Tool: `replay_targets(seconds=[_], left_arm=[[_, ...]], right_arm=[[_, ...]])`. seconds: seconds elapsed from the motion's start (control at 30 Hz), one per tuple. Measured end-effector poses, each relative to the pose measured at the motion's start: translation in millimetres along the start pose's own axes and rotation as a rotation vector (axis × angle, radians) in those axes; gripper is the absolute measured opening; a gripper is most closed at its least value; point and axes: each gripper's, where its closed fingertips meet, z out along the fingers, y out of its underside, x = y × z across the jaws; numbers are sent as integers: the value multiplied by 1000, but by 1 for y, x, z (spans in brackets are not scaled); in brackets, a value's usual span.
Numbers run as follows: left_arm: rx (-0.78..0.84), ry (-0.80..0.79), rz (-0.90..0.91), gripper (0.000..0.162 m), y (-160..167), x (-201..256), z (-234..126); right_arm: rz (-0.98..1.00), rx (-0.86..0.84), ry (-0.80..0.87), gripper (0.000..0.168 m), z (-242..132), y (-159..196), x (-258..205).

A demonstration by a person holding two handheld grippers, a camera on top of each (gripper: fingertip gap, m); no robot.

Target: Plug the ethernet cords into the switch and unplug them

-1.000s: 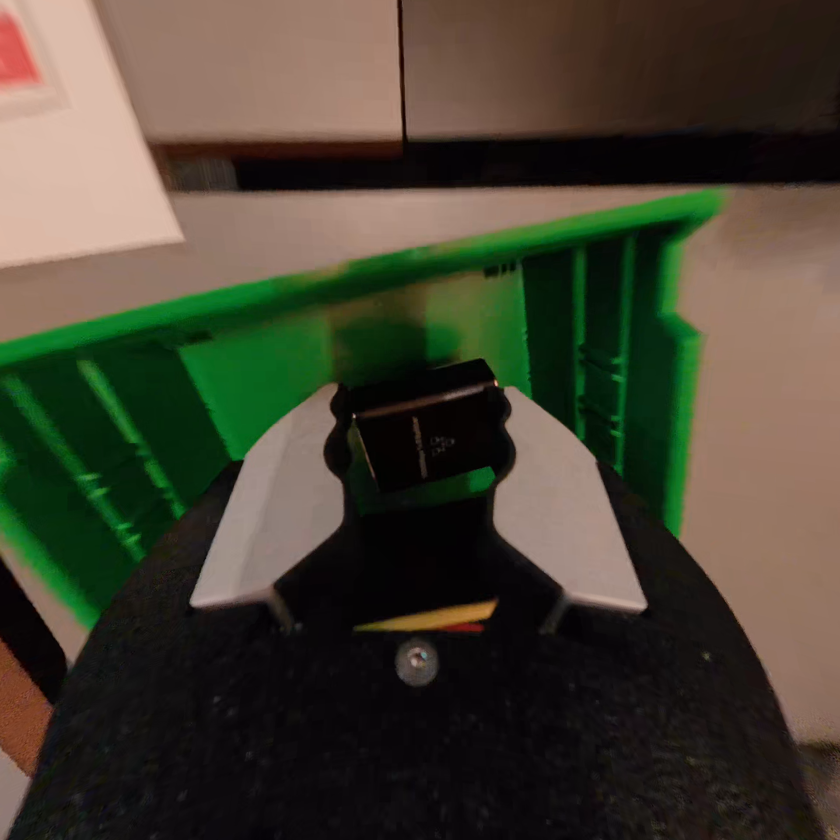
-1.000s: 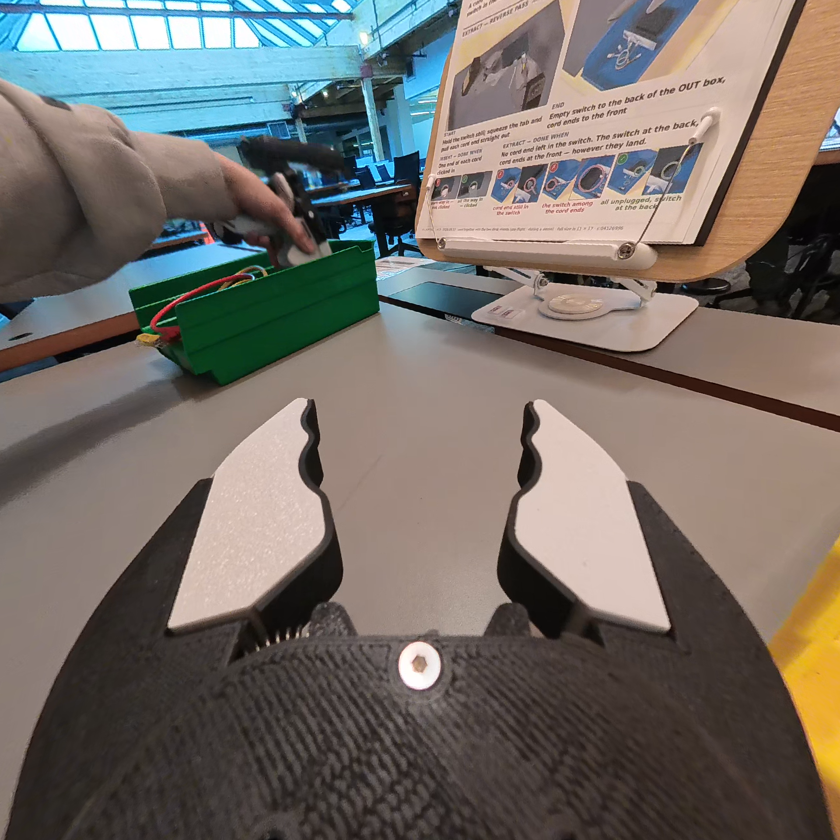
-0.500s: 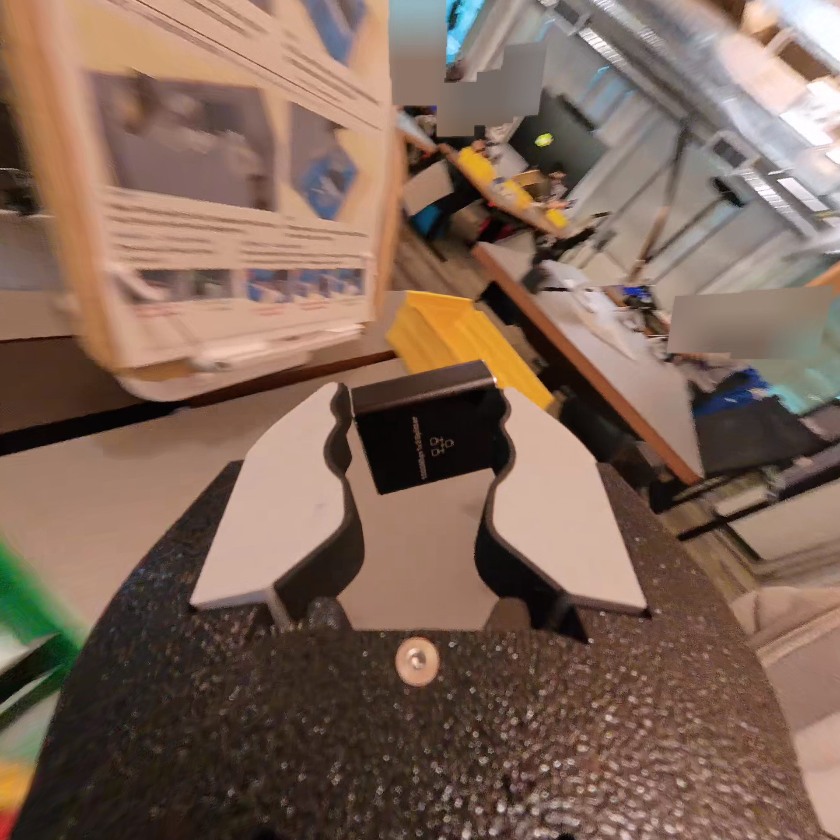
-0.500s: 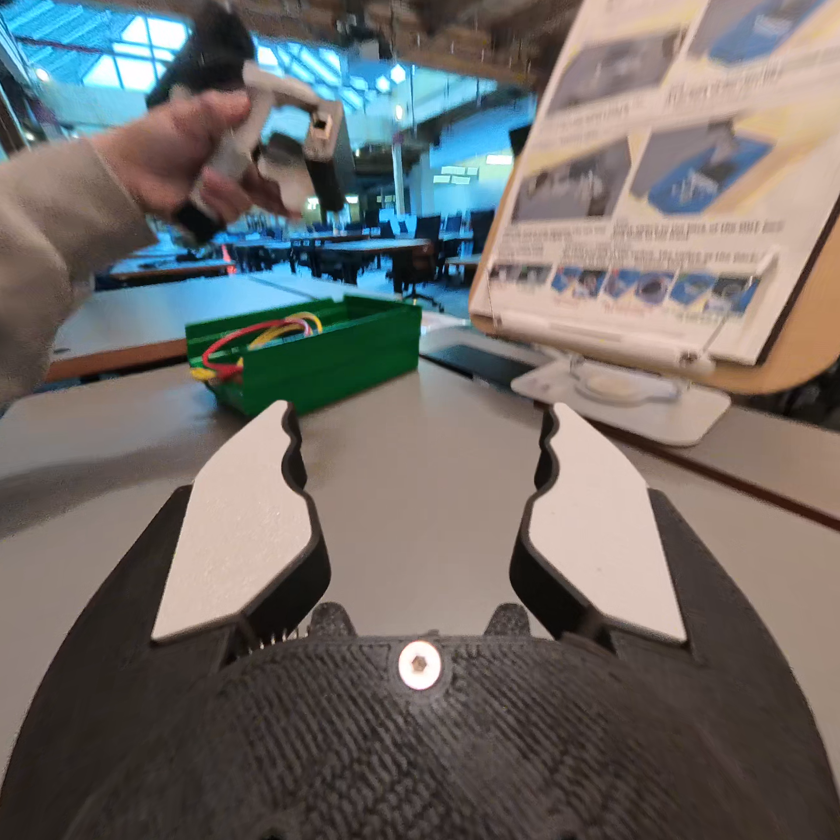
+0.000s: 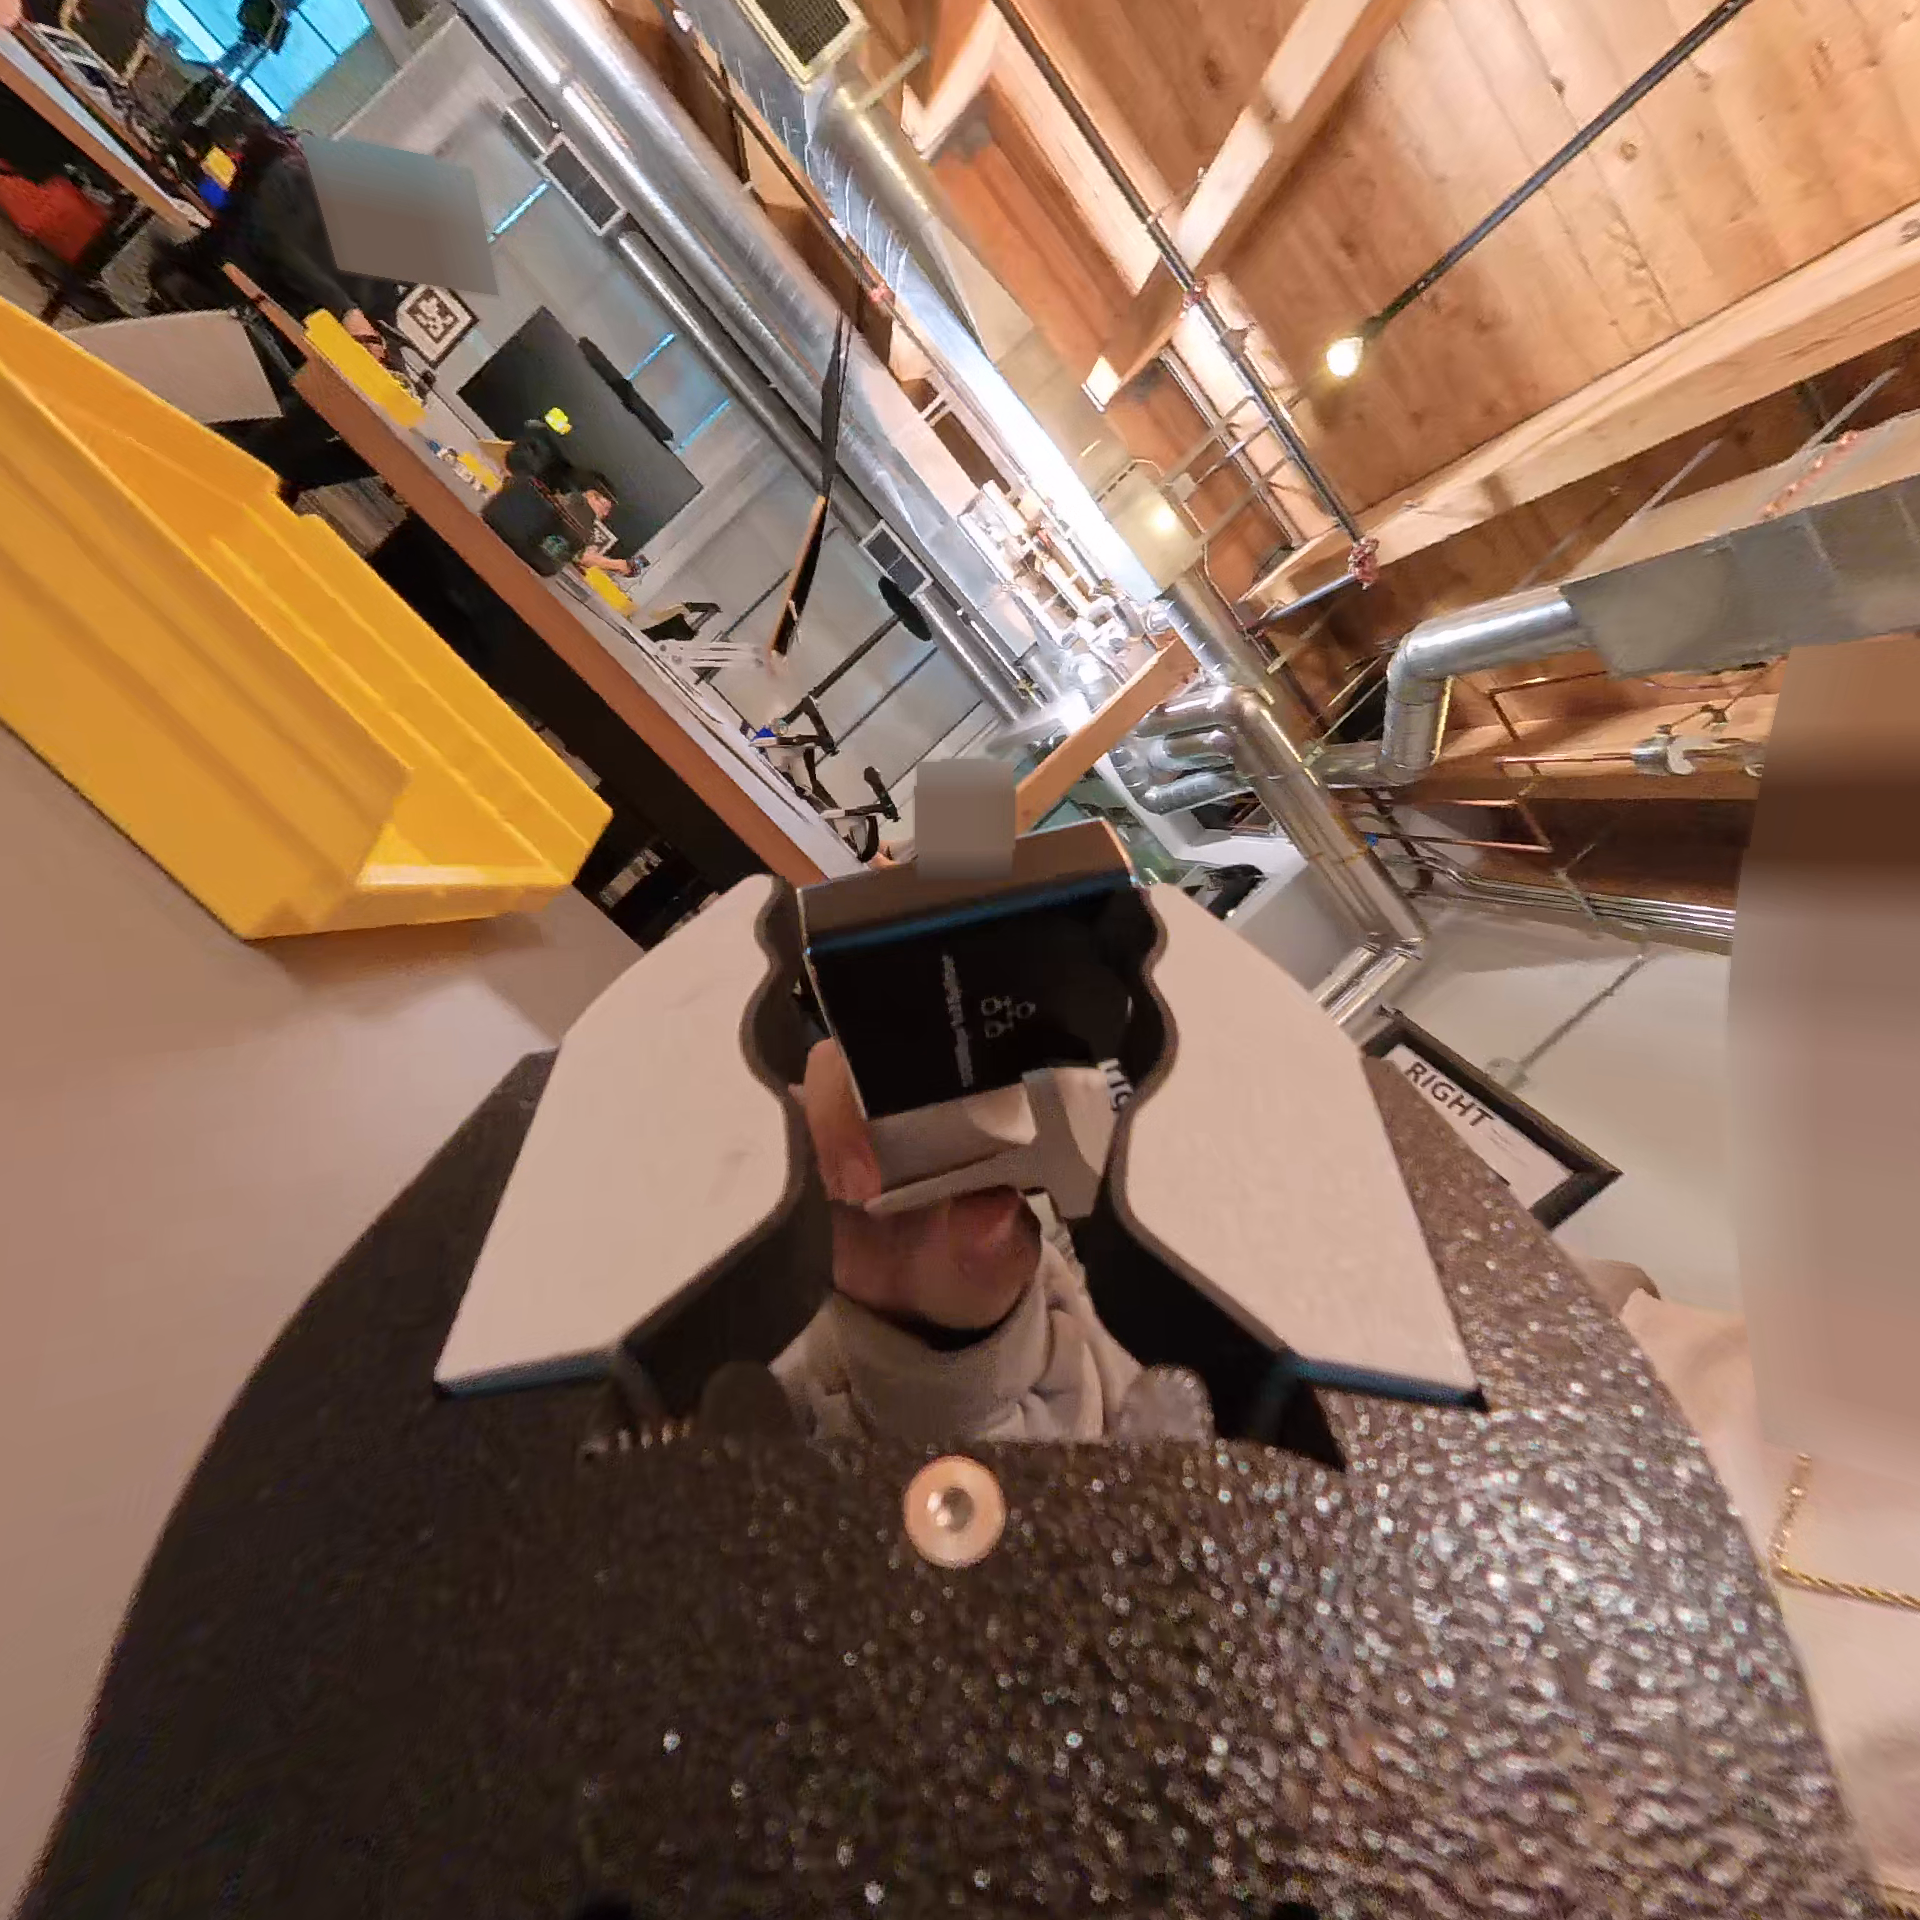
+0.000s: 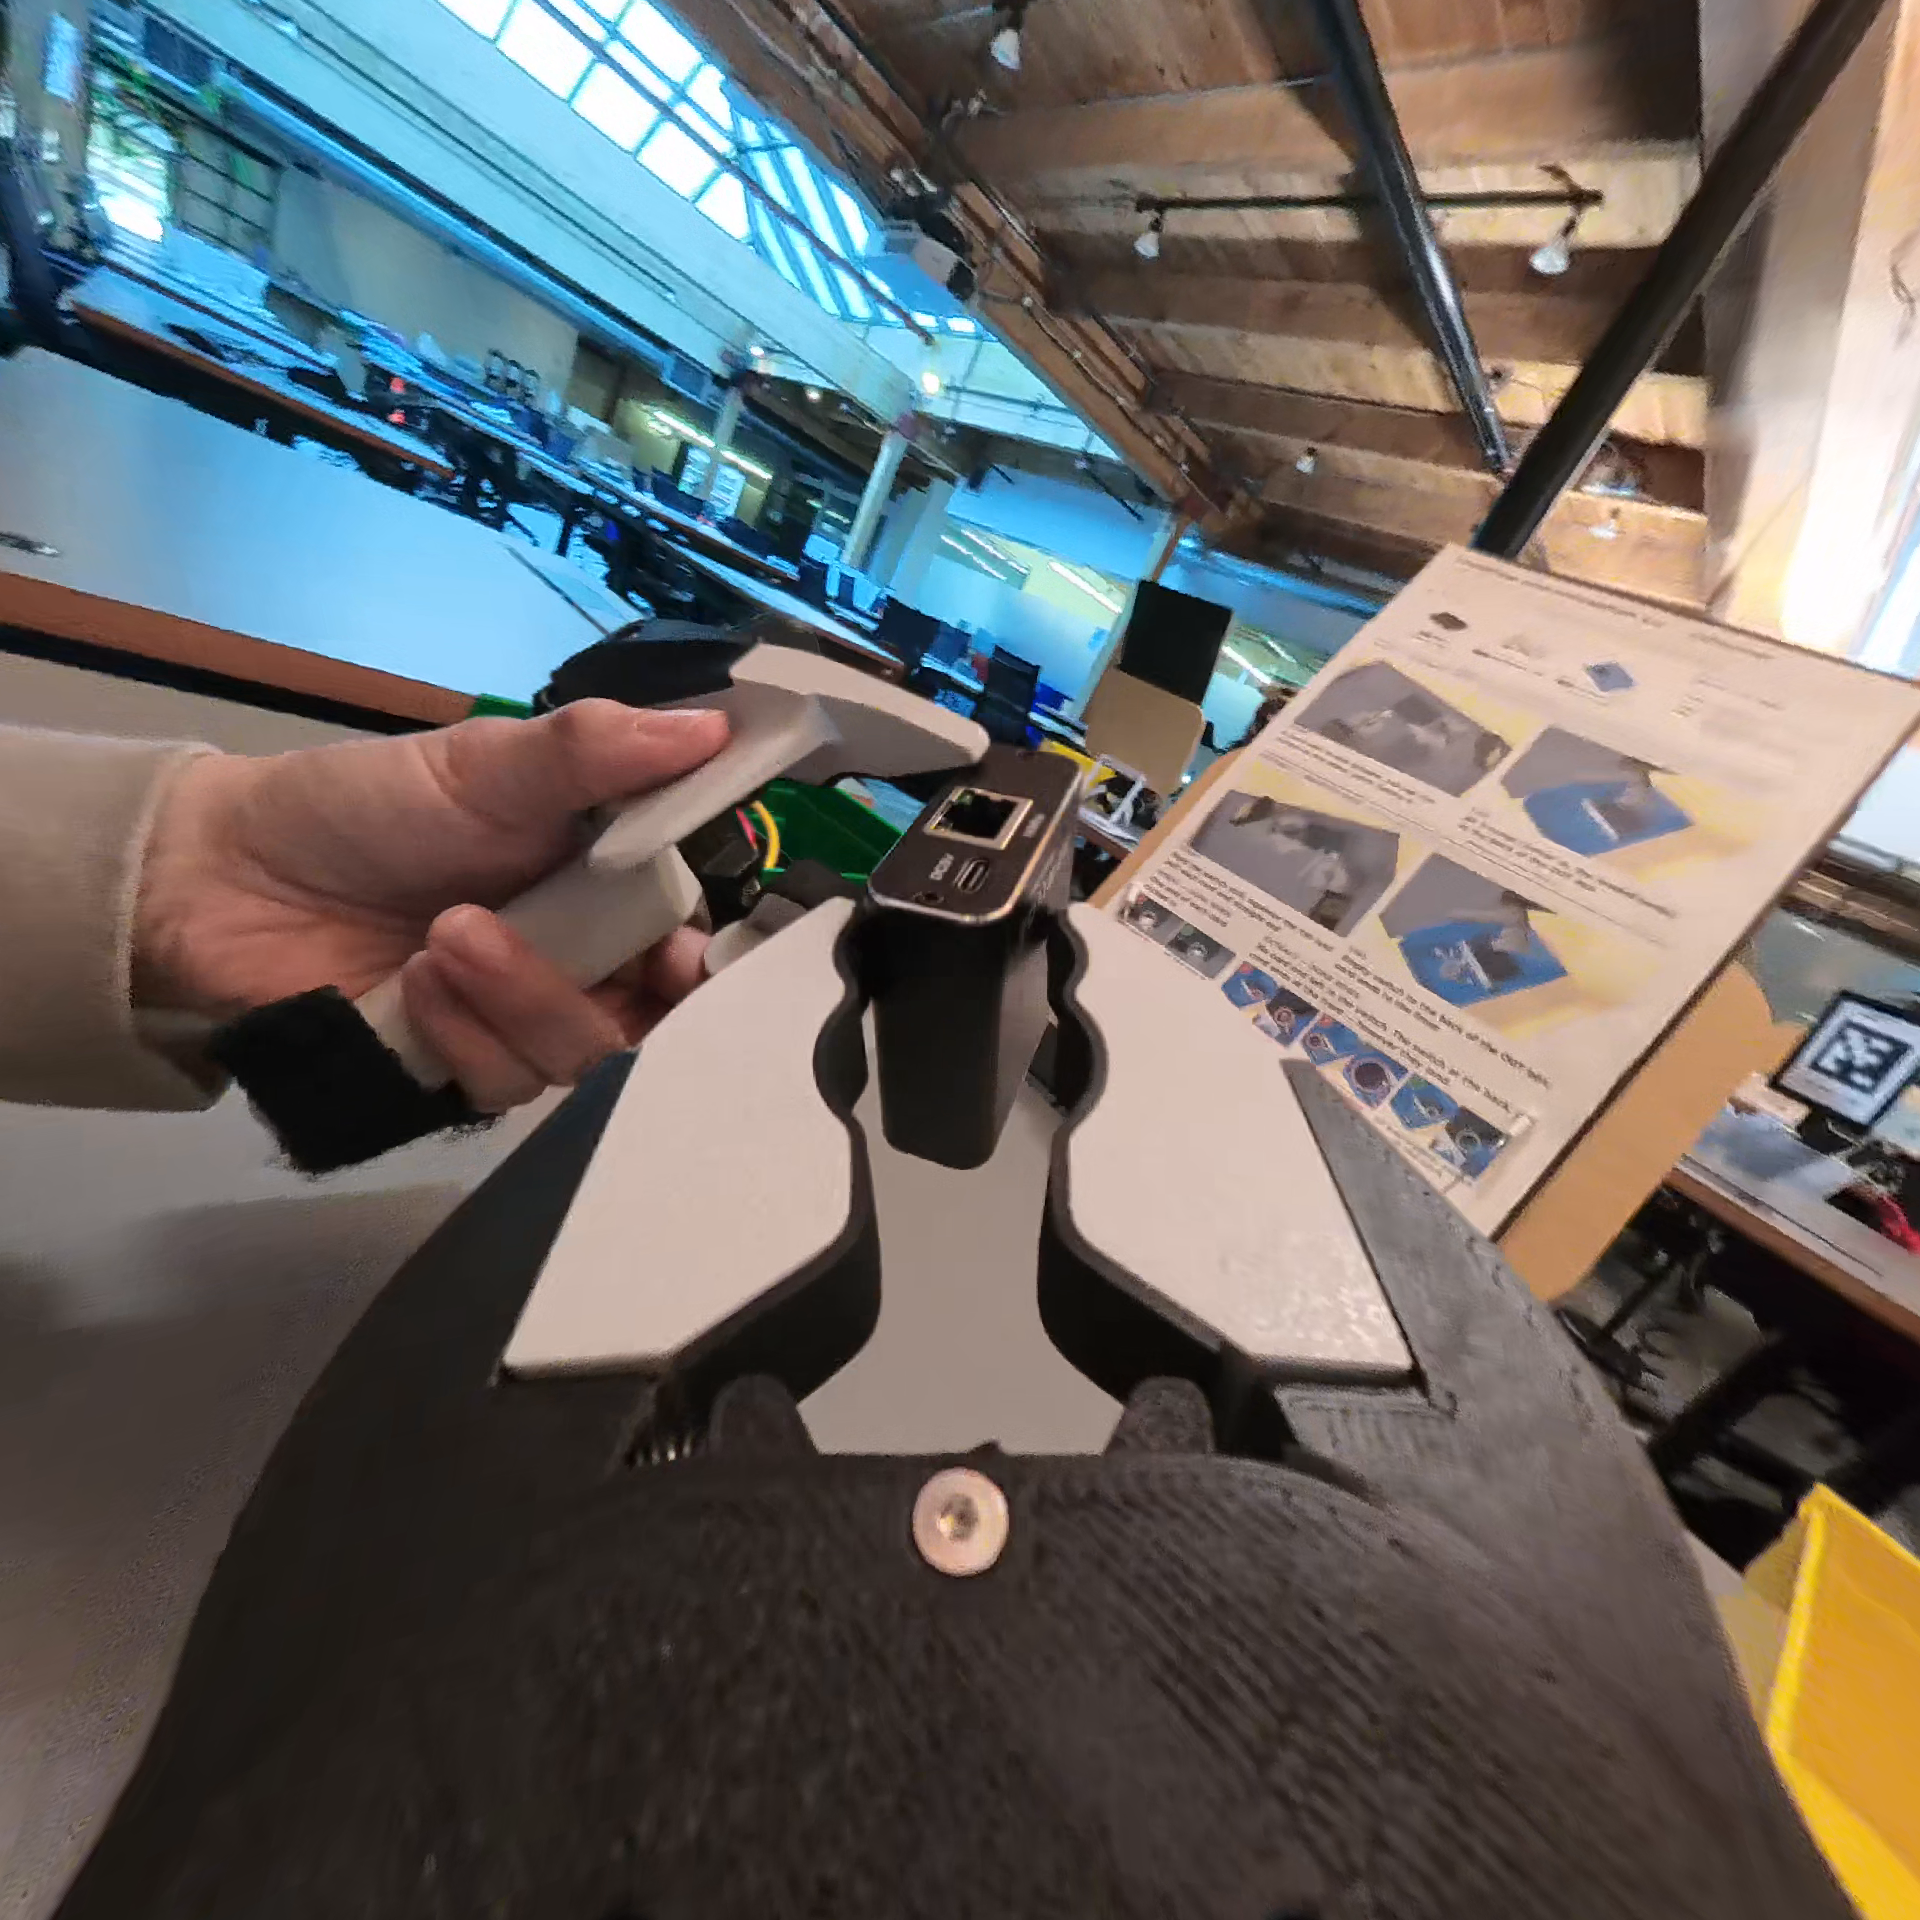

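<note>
A small black switch (image 5: 935, 1018) is held in the air between both grippers. My left gripper (image 5: 961, 914) is shut on it. In the right wrist view my right gripper (image 6: 956, 925) has closed around the switch (image 6: 956, 1039), whose port face (image 6: 971, 852) points up and away. A hand (image 6: 395, 894) holds the left gripper, and one of its fingers (image 6: 852, 727) lies over the switch's far end. Red and yellow cords (image 6: 764, 831) lie in the green bin (image 6: 831, 821) behind. No cord is plugged into the visible port.
A yellow bin (image 5: 208, 665) stands on the grey table (image 5: 208, 1143); its corner shows at the lower right of the right wrist view (image 6: 1839, 1662). An instruction board (image 6: 1455, 883) on a stand rises at the right. Other desks lie beyond. Left and right tips are no more than a few centimetres apart.
My left gripper lifted the switch out of the green bin and carried it over to the right gripper. My right gripper, open and empty before, has risen and closed around the switch.
</note>
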Motion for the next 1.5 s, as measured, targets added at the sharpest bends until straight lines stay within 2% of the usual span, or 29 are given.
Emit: replay_targets(seconds=[0.07, 0.13, 0.2, 0.3, 0.4, 0.5, 0.53, 0.7, 0.83, 0.87, 1.0, 1.07, 1.2, 1.3, 1.43, 1.5], left_arm=[[-12, -1, -4, 59, 5, 5, -2], [-46, -71, -9, 59, 8, 1, -6], [-83, -196, 45, 81, 9, -5, -15], [-194, -354, 86, 90, 24, -9, -23], [-274, -416, 38, 76, 40, -7, -18], [-290, -451, -4, 59, 43, -15, -15], [-267, -409, -24, 37, 41, -13, -13], [-244, -318, -69, 33, 45, -18, -12], [-262, -323, -89, 31, 48, -30, -19], [-261, -324, -96, 30, 47, -31, -21], [-363, -262, -123, 29, 52, -25, -34], [-443, -184, -140, 29, 60, -13, -36], [-522, -75, -195, 29, 68, 1, -36], [-511, 14, -249, 28, 69, 11, -30], [-443, 74, -256, 28, 67, 16, -22], [-406, 82, -257, 28, 67, 14, -18]], right_arm=[[-59, -32, -18, 29, -5, -2, -2], [-208, -87, 22, 27, -7, 1, 1], [-403, -162, 100, 27, -11, 8, 9], [-649, -257, 150, 27, -13, 19, 13], [-814, -306, 124, 27, -8, 29, 1], [-838, -304, 92, 26, -4, 30, -13], [-845, -327, 89, 26, -4, 33, -12], [-924, -311, 21, 27, -10, 41, -11], [-814, -318, -104, 32, -12, 55, -17], [-764, -309, -126, 40, -13, 55, -16], [-382, -237, -213, 96, -17, 47, -11], [-175, -215, -326, 112, -22, 48, -19], [3, -55, -454, 108, -29, 28, -35], [52, -38, -506, 106, -28, 27, -45], [122, 74, -451, 102, -21, 21, -44], [168, 133, -418, 90, -19, 17, -41]])
